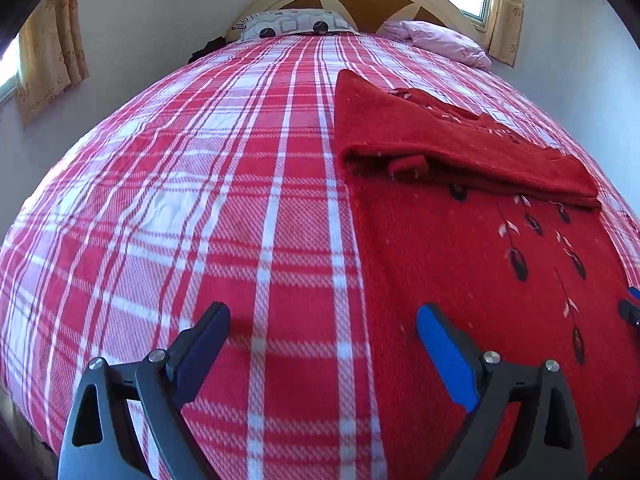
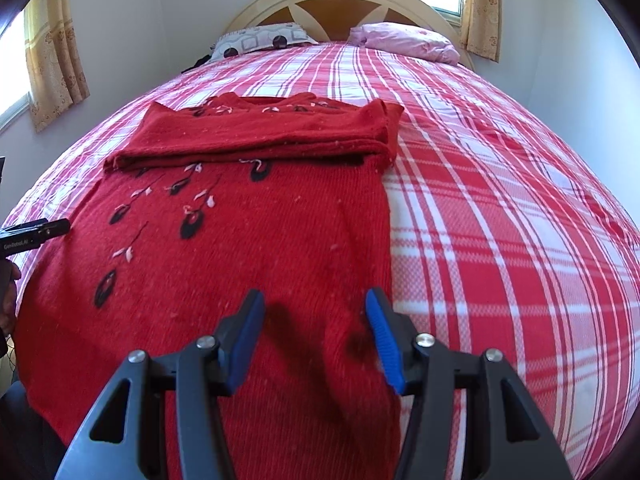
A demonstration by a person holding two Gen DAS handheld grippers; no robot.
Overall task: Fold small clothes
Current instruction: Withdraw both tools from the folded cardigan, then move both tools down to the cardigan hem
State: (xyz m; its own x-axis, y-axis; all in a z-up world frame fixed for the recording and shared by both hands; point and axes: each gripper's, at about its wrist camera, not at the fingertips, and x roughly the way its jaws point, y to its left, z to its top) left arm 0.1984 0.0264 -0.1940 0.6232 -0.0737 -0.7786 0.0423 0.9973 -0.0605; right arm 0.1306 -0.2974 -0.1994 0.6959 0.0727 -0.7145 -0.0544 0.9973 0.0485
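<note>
A red knitted sweater [image 2: 248, 240] with black and pink leaf embroidery lies flat on the plaid bedspread [image 2: 500, 220]. Its upper part is folded into a band [image 2: 256, 136] across the body. My right gripper [image 2: 314, 302] hovers open over the sweater's near part, its right finger by the garment's right edge, and casts shadows on the knit. In the left wrist view the sweater [image 1: 480, 264] fills the right side. My left gripper [image 1: 324, 316] stands wide open at its left edge, the blue-padded finger over the knit and the other over the bedspread [image 1: 180, 200]. Neither holds anything.
A patterned pillow [image 2: 260, 42] and a pink pillow [image 2: 404, 40] lie against the arched headboard [image 2: 340, 0]. Curtained windows flank the bed. The left gripper's tip [image 2: 52, 229] and a hand [image 2: 8, 300] show at the right wrist view's left edge.
</note>
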